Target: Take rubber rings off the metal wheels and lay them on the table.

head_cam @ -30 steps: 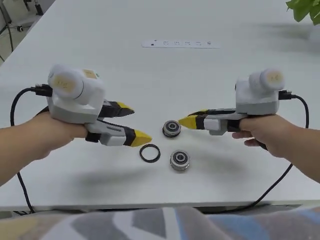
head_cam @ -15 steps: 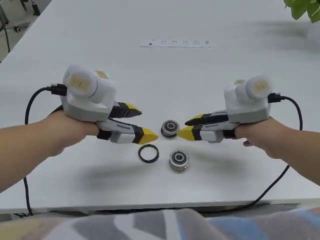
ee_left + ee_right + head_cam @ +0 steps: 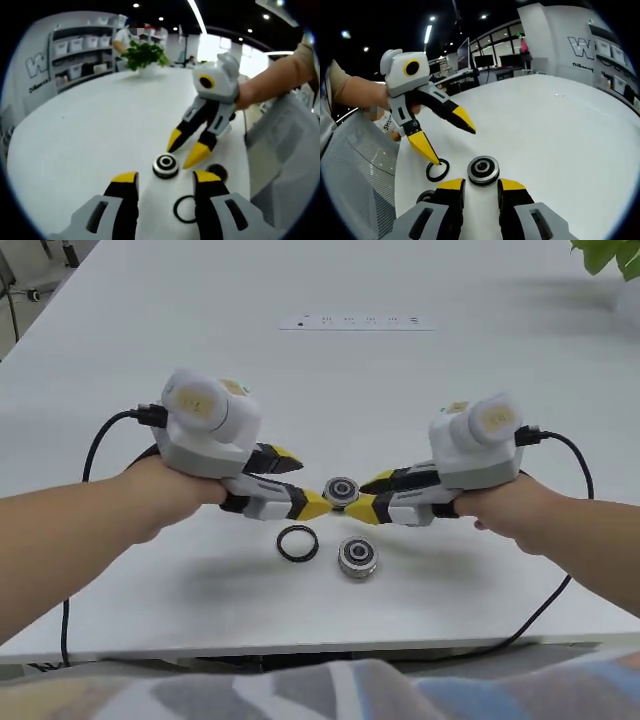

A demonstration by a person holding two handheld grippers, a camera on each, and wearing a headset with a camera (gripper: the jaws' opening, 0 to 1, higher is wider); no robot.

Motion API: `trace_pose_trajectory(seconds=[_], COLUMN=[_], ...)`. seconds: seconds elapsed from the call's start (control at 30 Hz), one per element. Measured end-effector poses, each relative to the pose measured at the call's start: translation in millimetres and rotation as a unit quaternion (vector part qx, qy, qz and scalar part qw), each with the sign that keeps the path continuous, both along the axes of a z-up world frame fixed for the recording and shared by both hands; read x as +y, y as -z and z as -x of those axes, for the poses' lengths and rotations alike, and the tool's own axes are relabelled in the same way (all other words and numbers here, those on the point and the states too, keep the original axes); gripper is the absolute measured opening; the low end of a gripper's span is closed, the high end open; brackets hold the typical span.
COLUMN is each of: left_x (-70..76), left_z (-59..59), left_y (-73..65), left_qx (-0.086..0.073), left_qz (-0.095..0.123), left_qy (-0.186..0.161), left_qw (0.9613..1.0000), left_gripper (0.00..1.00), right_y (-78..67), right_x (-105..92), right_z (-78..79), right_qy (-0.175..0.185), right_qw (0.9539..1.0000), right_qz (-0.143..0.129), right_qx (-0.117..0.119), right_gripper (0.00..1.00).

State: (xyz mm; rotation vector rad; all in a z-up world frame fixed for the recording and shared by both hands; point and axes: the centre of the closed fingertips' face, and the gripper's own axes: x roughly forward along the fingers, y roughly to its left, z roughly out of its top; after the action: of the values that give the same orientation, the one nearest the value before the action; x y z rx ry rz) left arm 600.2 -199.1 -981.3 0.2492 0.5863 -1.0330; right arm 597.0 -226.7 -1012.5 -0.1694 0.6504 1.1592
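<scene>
White table [image 3: 450, 370] — left claw [image 3: 305, 482] and right claw [image 3: 366, 494], both spread, flank a wheel [image 3: 341, 491].

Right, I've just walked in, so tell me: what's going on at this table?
A person holds tongs in each hand over a white table. The left tongs and right tongs, both open, point at one metal wheel from opposite sides, tips right beside it. A loose rubber ring lies nearer the person, next to a second wheel.
</scene>
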Motion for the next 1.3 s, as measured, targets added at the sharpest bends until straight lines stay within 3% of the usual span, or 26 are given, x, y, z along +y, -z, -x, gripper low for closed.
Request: trace_pose_trajectory(seconds=[0.4, 0.8, 1.3], left_x=[-18.7, -28.4, -28.7], left_z=[-5.1, -10.3, -12.7], left_y=[5.1, 13.1, 19.9], left_qx=[-0.002, -0.005, -0.017], left_qz=[-0.006, -0.021, -0.044], left_qy=[0.008, 0.013, 0.019], left_qw=[1.0000, 0.9997, 0.9987], left_gripper=[0.36, 0.28, 0.14], right_y=[3.7, 4.4, 5.4], right_x=[-0.8, -0.1, 0.7], right_z=[-4.3, -4.9, -4.2], right_qy=[0.003, 0.009, 0.006], right_qw=[0.9999, 0.9998, 0.9997], right_qz=[0.006, 0.003, 0.004], right_qx=[-0.014, -0.017, -0.023], right_gripper=[0.22, 0.20, 0.21])
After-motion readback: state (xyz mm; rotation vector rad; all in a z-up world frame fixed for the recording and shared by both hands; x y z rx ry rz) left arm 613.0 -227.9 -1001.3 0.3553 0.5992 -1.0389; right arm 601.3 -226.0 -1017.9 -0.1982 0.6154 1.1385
